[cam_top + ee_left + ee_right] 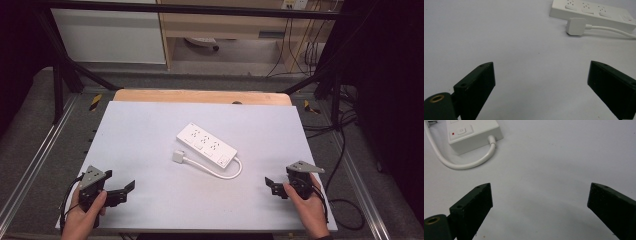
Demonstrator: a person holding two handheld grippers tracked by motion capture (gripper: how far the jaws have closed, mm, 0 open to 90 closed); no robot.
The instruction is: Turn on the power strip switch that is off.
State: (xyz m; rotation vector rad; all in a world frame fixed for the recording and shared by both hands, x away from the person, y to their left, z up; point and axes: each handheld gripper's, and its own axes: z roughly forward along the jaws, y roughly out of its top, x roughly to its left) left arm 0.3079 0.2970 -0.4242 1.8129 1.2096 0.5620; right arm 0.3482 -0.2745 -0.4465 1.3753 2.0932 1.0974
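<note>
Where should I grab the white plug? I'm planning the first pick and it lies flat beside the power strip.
Grip the plug across its two side faces, coming down from above with the left tool, which is open and faces it. It is a small square block lying flat, with its cable leaving the right end. The power strip lies close behind, so keep the jaws narrow.

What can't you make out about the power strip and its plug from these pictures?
- Power strip: in the right gripper view its socket end is cut off by the top edge; the switch end shows.
- Plug: its prongs face away in the left gripper view, and are too small in the high view.
- Cord: its run to the plug leaves the right gripper view at the left edge.
- Switch marking: too small in the high view.
</note>
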